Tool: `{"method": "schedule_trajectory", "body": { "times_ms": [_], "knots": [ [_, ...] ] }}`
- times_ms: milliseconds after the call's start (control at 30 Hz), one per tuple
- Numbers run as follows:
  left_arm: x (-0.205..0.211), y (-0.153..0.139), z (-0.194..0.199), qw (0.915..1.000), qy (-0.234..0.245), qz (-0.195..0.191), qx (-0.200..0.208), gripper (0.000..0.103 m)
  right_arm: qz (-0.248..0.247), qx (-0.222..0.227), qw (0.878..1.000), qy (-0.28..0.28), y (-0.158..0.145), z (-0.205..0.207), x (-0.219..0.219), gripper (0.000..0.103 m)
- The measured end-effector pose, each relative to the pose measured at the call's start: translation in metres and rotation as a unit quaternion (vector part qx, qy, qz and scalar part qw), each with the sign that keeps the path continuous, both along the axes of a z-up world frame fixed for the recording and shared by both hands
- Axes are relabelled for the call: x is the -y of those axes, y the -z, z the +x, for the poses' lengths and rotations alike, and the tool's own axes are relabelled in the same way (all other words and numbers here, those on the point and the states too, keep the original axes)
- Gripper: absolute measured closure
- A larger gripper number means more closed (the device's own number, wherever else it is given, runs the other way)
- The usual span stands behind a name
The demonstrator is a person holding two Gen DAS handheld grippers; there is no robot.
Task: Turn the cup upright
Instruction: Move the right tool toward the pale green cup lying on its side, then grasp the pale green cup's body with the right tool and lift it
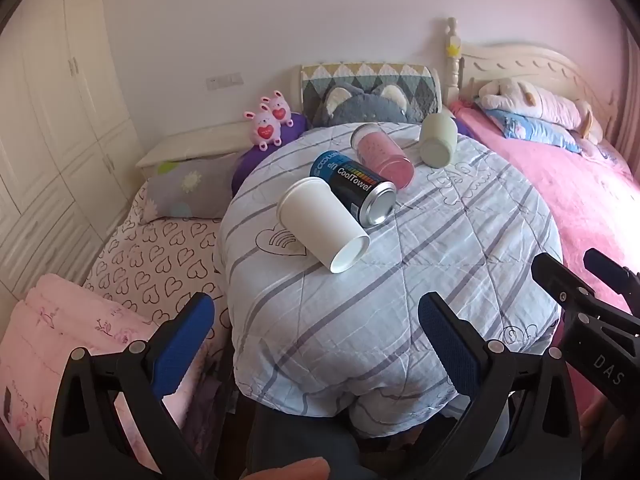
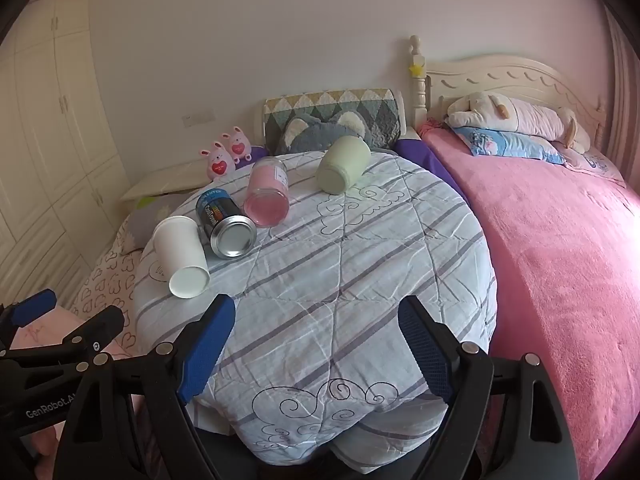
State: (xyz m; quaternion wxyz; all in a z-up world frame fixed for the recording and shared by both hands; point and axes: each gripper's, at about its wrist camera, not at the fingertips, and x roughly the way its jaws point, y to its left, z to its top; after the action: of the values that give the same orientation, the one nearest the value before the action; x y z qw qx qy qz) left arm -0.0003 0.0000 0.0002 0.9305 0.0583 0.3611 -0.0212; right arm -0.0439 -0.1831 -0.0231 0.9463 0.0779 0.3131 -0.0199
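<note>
Four containers lie on their sides on a round table covered by a striped quilt (image 1: 400,300) (image 2: 360,280). A white paper cup (image 1: 320,224) (image 2: 182,256) lies nearest, its base toward me. Beside it lie a dark CoolTowel can (image 1: 354,188) (image 2: 224,220), a pink jar (image 1: 384,156) (image 2: 268,192) and a pale green cup (image 1: 438,140) (image 2: 342,164). My left gripper (image 1: 316,320) is open and empty, short of the white cup. My right gripper (image 2: 318,324) is open and empty over the quilt's near part, and shows in the left wrist view (image 1: 580,280).
A pink bed (image 2: 560,240) with plush toys lies to the right. A heart-print bed (image 1: 152,256) with pillows lies to the left. Two pink bunny toys (image 1: 270,120) and a grey plush cushion (image 1: 360,106) stand behind the table. White wardrobes (image 1: 52,120) line the left wall.
</note>
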Motion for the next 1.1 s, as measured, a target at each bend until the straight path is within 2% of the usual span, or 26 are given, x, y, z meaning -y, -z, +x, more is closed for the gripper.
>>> {"method": "schedule_trajectory", "body": {
  "times_ms": [433,533,833,1100],
  "knots": [
    [-0.001,-0.001,0.004,1.0,-0.002,0.001,-0.001,0.0,-0.004,-0.003,1.0,0.0,-0.003,0.005,0.0,0.018],
    [-0.003,-0.001,0.007,1.0,-0.005,0.002,-0.001,0.0,-0.007,-0.008,1.0,0.0,-0.004,0.018,-0.003,0.018],
    [-0.008,-0.013,0.077,0.9997,-0.018,-0.004,-0.013,0.0,-0.017,-0.04,0.999,-0.001,-0.014,0.076,-0.001,0.018],
    [0.003,-0.028,0.15,0.9996,-0.017,-0.001,-0.023,0.0,0.006,-0.078,0.997,0.001,-0.021,0.161,0.008,0.018]
  ]
}}
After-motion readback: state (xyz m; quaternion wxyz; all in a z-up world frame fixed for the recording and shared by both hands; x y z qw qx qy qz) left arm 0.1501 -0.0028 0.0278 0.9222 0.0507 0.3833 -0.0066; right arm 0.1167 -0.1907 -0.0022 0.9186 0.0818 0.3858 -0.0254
